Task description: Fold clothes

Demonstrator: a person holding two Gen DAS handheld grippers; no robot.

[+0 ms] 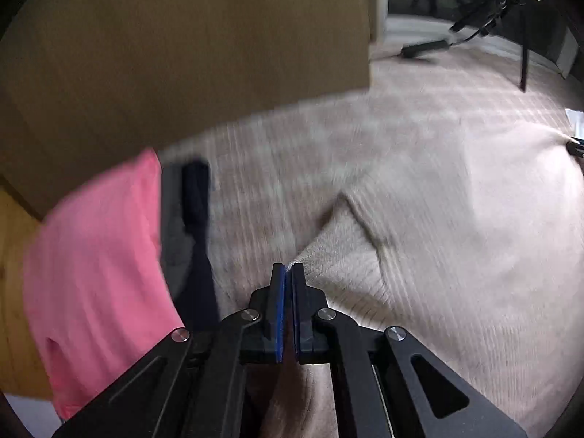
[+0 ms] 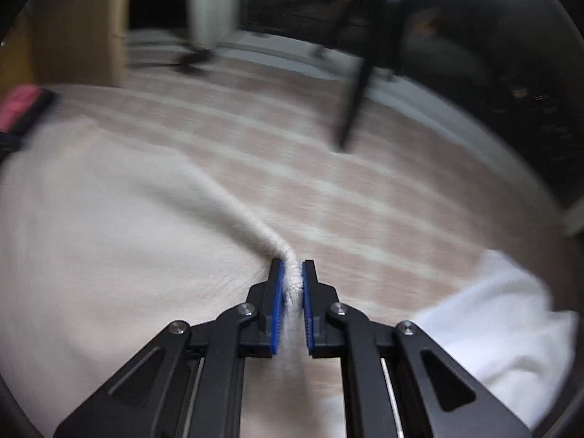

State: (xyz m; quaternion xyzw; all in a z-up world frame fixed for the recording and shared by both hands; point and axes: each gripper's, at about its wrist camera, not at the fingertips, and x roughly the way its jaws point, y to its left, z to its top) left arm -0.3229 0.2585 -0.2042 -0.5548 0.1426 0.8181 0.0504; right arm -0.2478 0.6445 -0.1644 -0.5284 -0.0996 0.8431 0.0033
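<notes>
Left gripper [image 1: 288, 273]: jaws pressed together, pinching an edge of the cream knit garment [image 1: 419, 219]. Right gripper [image 2: 291, 273]: jaws clamped on a bunched, rope-like fold of the same garment [image 2: 109, 241], which spreads over the striped beige bedcover [image 2: 328, 168]. Beside it lie a pink garment [image 1: 95, 266], a dark garment [image 1: 195, 197] and a white cloth [image 2: 496, 328].

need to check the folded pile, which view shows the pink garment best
The left wrist view. There the pink cotton garment fills the left side, lying beside dark folded clothes, though blurred by motion. The right wrist view catches only a small pink-red sliver at its far left edge, too smeared to tell shape or folds.
</notes>
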